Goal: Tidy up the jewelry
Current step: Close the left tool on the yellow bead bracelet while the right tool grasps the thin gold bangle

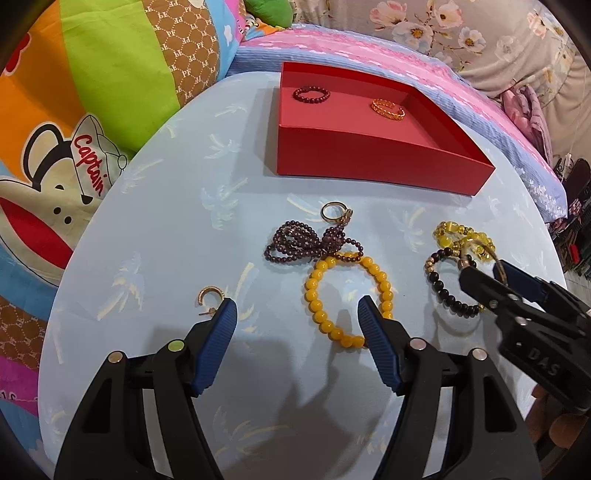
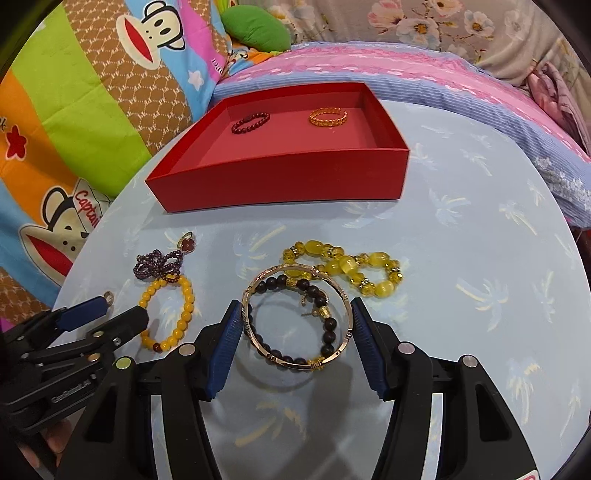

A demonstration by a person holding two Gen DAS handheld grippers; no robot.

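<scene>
A red box stands at the back of the light blue table and holds a dark red bead bracelet and a gold chain ring. My right gripper is shut on a rose-gold bangle, its pads touching both sides. A black bead bracelet lies under the bangle. My left gripper is open and empty over the table. An orange bead bracelet, purple beads, a gold ring, a small earring and a yellow bead bracelet lie on the table.
The round table sits on a bed with a cartoon monkey pillow to the left and floral bedding behind. A green cushion lies at the back.
</scene>
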